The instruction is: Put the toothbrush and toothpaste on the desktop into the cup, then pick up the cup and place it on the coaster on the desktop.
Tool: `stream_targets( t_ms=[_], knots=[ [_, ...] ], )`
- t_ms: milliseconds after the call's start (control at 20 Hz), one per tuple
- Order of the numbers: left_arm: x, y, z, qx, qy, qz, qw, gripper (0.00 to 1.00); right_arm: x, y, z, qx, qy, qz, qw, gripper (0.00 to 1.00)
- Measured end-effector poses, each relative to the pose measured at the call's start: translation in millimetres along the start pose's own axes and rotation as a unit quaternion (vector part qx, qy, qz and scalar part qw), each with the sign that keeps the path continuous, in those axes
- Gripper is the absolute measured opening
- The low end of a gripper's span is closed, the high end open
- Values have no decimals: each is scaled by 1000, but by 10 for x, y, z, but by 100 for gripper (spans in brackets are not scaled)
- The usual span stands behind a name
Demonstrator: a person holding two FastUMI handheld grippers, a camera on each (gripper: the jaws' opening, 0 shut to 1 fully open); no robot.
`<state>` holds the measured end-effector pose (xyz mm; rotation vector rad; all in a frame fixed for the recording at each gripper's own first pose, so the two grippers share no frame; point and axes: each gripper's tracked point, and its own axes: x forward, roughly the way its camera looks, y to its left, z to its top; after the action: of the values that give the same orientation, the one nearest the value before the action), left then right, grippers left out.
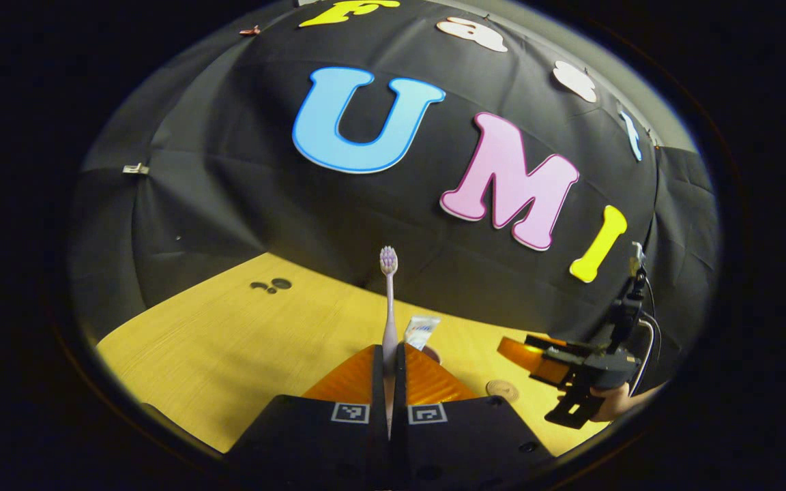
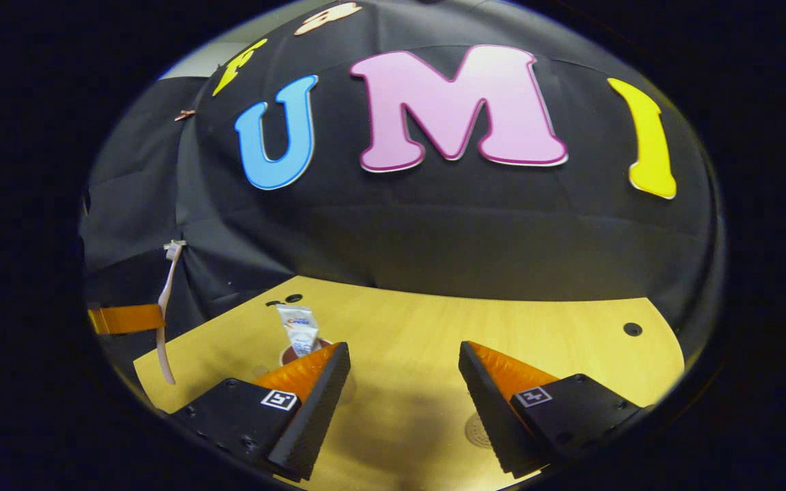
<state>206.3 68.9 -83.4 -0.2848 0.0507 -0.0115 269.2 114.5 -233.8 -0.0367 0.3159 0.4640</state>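
My left gripper [image 1: 388, 372] is shut on the handle of a pale toothbrush [image 1: 389, 300], which stands upright with its bristled head on top. Just behind my right finger, a white toothpaste tube [image 1: 422, 331] sticks up out of a dark cup [image 1: 433, 353]. A round coaster [image 1: 502, 390] lies flat on the yellow desktop [image 1: 229, 348] to the right of the cup. My right gripper [image 2: 403, 372] hangs open above the desktop with nothing between its fingers; the toothpaste [image 2: 299, 327] in the cup [image 2: 289, 354] is beside its left finger, and the coaster [image 2: 478, 431] lies low by its right finger.
A hand [image 1: 613, 402] holds the right gripper [image 1: 536, 358] at the right edge of the left gripper view. Small dark holes [image 1: 277, 284] mark the desktop near the cloth wall, another hole [image 2: 632, 329] sits far right. The left gripper [image 2: 127, 318] with the toothbrush [image 2: 164, 307] hangs beyond the desk's left edge.
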Motion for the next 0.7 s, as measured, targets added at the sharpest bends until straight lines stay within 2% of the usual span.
stream_targets(
  t_ms=[250, 350, 550, 700],
  knots=[
    [488, -249, 128, -27, -52, -33, 998, 6, -255, -586, -125, 17, 13, -50, 998, 98],
    [685, -197, 138, -30, -74, -28, 996, 6, -334, -764, -163, 15, 20, -63, 998, 98],
    [1033, -164, -6, -18, -90, -40, 995, 7, -487, -1004, -232, 22, 30, -80, 996, 98],
    [1207, -169, -108, 10, -112, -41, 993, 6, -564, -1110, -322, 21, 39, -90, 995, 98]
  ],
)
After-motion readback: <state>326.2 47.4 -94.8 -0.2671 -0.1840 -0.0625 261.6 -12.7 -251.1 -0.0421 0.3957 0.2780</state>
